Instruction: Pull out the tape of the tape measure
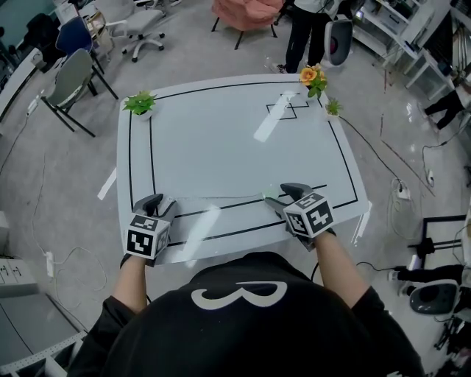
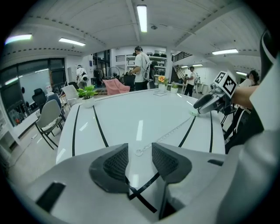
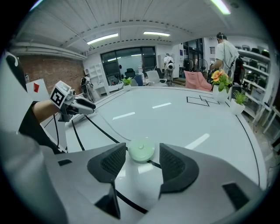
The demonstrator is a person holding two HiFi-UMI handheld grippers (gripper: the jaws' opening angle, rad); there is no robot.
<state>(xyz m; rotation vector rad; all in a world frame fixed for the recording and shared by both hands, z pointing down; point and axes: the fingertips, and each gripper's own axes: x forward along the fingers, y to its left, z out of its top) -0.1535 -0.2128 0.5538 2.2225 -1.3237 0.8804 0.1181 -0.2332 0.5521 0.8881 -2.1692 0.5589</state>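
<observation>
— What are those pots holding?
— Three are standing at the far end of the surface (image 1: 221,140), well beyond the tape measure (image 3: 141,151). The white pot (image 2: 88,103) far off to its left is holding a leafy green plant (image 2: 87,92). Beyond the tape measure to the right, another is carrying an orange flower (image 1: 309,74). Just beside that one, a smaller pot (image 3: 238,108) is holding a little green sprig (image 3: 238,97).

— And the tape measure itself?
— It's lying flat, round and pale green, right between the tips of the right claw (image 1: 284,196). That claw is standing wide, and its pads aren't looking pressed on the tape measure. The tape (image 2: 173,132) is stretching leftward from the tape measure, lying along the surface. Its end ring (image 2: 139,152) is resting between the tips of the left claw (image 1: 159,203), which is standing partly apart and gripping nothing.

— How is the surface looking?
— Pale and glossy, with black lines (image 1: 151,147) running around it and ceiling lights (image 2: 142,17) glaring off it. Past the pots beyond the tape measure, a person (image 1: 305,29) is standing by a pink armchair (image 1: 246,13). Far to the tape measure's left, grey chairs (image 1: 70,77) are sitting on the floor.
</observation>
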